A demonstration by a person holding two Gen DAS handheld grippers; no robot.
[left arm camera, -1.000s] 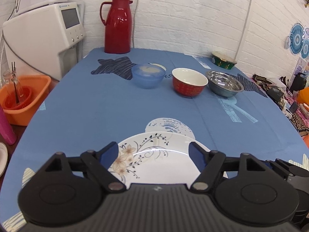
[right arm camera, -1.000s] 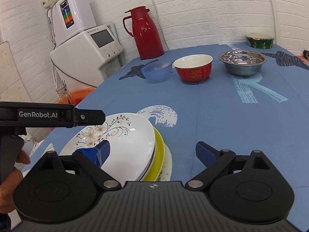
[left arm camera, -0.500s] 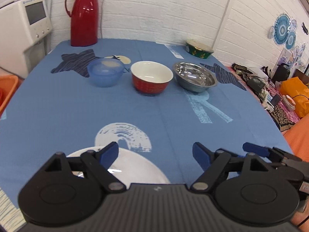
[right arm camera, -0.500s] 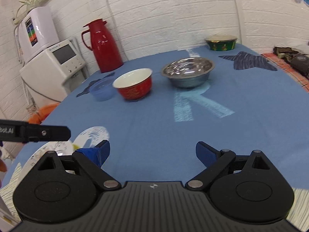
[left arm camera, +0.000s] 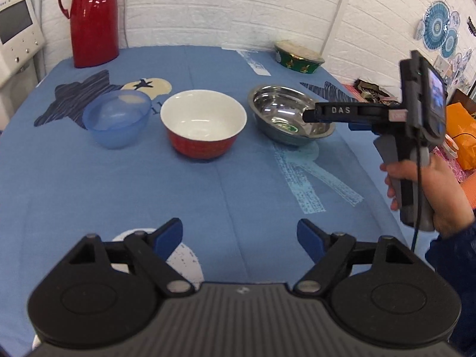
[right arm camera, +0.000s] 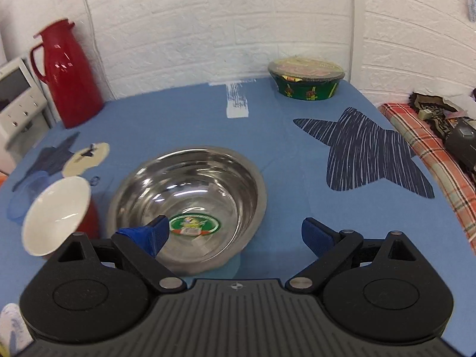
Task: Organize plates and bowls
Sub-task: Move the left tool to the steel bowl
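Three bowls stand in a row on the blue tablecloth: a translucent blue bowl (left arm camera: 116, 119), a red bowl with a white inside (left arm camera: 203, 122) and a steel bowl (left arm camera: 291, 116). My left gripper (left arm camera: 239, 235) hovers open over the cloth, well short of them. A hand (left arm camera: 431, 190) holds my right gripper (left arm camera: 309, 116) with its tips at the steel bowl's right side. In the right wrist view the steel bowl (right arm camera: 190, 199) fills the centre. My right gripper (right arm camera: 235, 232) is open, with its left finger over the bowl's inside and its right finger outside the rim. The red bowl (right arm camera: 56, 214) sits to its left.
A red thermos (left arm camera: 92, 17) stands at the back left, with a white appliance (left arm camera: 17, 29) beside the table. A green lidded noodle bowl (right arm camera: 306, 77) sits at the far right edge. Checked cloth and clutter (right arm camera: 440, 136) lie beyond the table's right edge.
Both grippers have moved forward, away from the flowered plate stack, which has dropped out of view. The right gripper has closed in on the steel bowl. Both stay open.
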